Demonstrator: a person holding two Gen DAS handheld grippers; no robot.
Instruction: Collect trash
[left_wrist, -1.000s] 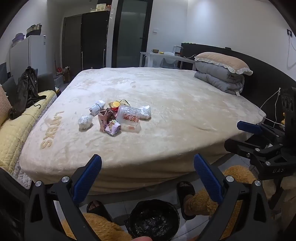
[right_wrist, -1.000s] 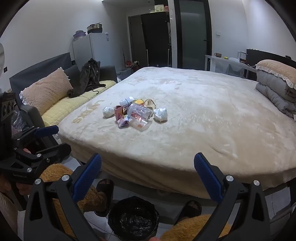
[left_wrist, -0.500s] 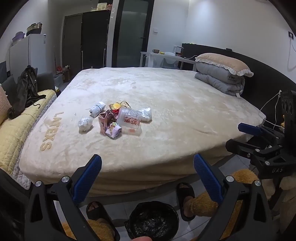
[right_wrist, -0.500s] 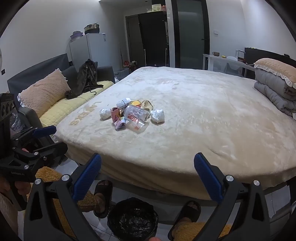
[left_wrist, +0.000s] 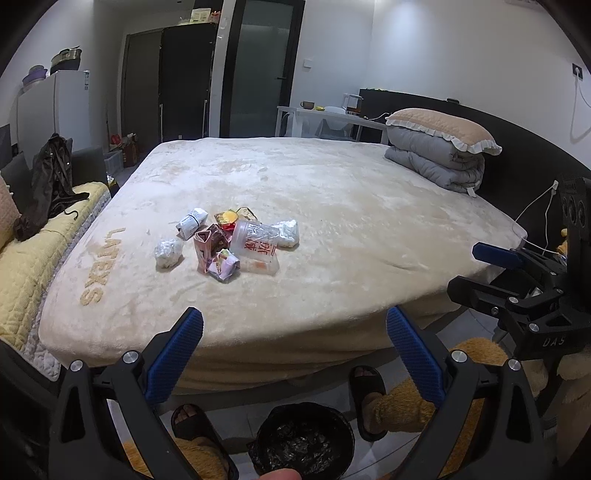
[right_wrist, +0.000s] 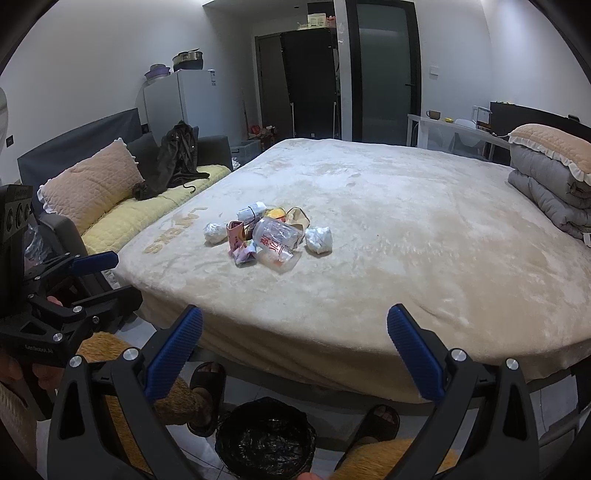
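While both grippers, left gripper (left_wrist: 294, 325) and right gripper (right_wrist: 294, 325), hang spread and empty, trash pile (left_wrist: 229, 238) sits ahead on bed (left_wrist: 351, 221), bin (right_wrist: 264, 439) below.

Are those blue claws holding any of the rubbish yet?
No. The left gripper and right gripper are both open and empty; the trash pile lies untouched on the bed.

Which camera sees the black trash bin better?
The right wrist view: the trash bin shows nearly whole on the floor by the bed. In the left wrist view the same bin is cut at the bottom edge.
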